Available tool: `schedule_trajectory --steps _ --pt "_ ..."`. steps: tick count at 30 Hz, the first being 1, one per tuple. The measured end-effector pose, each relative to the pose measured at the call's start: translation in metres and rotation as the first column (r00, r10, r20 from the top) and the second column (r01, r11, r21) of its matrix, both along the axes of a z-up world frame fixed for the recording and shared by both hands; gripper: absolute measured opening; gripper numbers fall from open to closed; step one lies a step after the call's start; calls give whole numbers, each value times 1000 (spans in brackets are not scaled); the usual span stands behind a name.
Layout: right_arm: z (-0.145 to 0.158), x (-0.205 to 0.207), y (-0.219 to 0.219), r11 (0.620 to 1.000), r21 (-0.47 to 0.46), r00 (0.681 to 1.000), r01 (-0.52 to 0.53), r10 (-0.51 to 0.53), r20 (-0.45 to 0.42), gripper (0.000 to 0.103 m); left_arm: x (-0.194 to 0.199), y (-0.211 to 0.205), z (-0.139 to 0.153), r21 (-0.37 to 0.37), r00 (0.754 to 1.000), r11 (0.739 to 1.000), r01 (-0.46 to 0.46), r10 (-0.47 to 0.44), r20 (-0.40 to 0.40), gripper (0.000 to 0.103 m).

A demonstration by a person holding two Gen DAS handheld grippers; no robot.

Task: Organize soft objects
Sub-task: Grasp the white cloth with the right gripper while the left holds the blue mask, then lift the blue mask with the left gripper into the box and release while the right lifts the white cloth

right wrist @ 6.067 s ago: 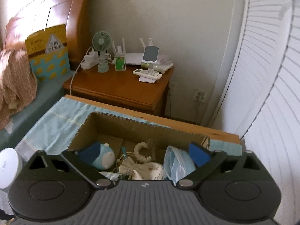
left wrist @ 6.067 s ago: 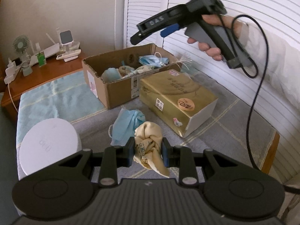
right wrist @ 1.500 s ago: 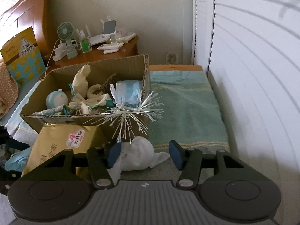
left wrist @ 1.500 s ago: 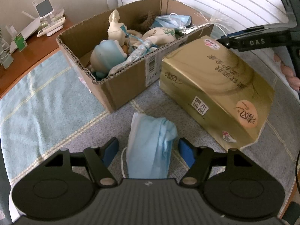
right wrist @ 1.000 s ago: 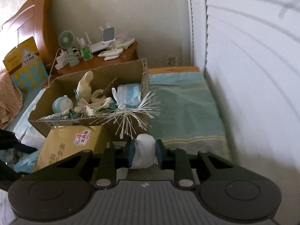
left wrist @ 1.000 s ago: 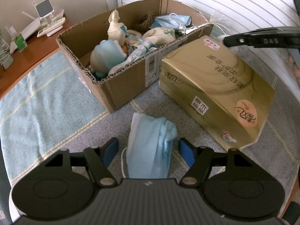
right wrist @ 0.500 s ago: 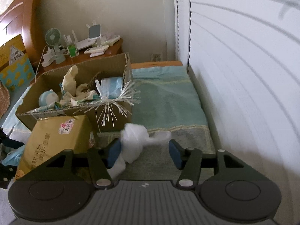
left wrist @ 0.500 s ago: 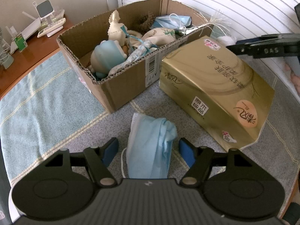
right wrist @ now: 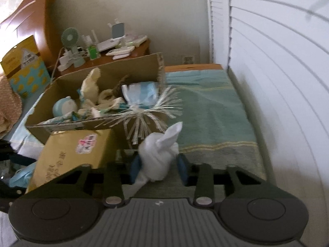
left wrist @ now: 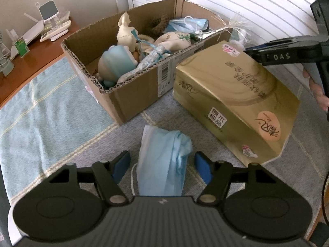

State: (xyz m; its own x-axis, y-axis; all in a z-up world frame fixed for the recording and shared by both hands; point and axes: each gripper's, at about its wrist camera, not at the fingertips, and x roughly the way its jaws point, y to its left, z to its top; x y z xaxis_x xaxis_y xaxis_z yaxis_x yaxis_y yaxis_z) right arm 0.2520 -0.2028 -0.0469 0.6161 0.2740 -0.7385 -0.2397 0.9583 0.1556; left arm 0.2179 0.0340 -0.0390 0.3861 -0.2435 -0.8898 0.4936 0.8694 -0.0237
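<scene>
The blue face mask (left wrist: 164, 160) lies crumpled on the grey-and-teal cloth of the tabletop (left wrist: 41, 123), directly between the 2 blue pads of the left tool (left wrist: 162, 164). Its long axis runs straight away from the camera toward the cardboard box (left wrist: 131, 94), so the pads face its 2 long sides. The jaws are closing, but a clear gap shows on each side and neither pad touches the mask yet.

On the far side of the gold tissue pack (left wrist: 236, 103), the right tool (right wrist: 158, 164) is closing on a white cloth bundle (right wrist: 158, 156); both pads seem to press its sides, though blur makes the contact on the right pad hard to confirm. The bundle sits just beside the box's near corner, under the silver tinsel (right wrist: 144, 119) that hangs over the rim.

The box, already holding soft toys and masks, lies ahead of both tools. The right tool looks nearer to it, so the bundle needs the shorter carry
</scene>
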Motion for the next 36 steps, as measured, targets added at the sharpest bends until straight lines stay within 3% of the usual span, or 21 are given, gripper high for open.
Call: schedule_trajectory --steps 1,6,14,20,28,36 --pt "1 -1 1 1000 -4 1000 -6 6 5 34 -1 0 0 -2 1000 1000 3 -3 2 63" --pt "6 -8 1 999 -34 1000 3 -2 23 34 -2 -3 3 -6 1000 1000 11 -11 10 43" --pt "21 -25 -8 999 -45 998 22 -20 57 34 -7 -2 7 -26 1000 1000 0 0 1 28" --pt "37 -46 -15 998 -37 995 45 -42 91 34 -20 -2 21 -38 1000 999 4 -3 27 27" --pt "64 -80 -20 998 -21 985 58 -54 165 34 -36 1 62 -86 994 996 8 1 111 27" --pt "88 -95 -13 1000 -15 975 22 -18 224 34 4 -4 101 -126 974 992 -27 55 221 27"
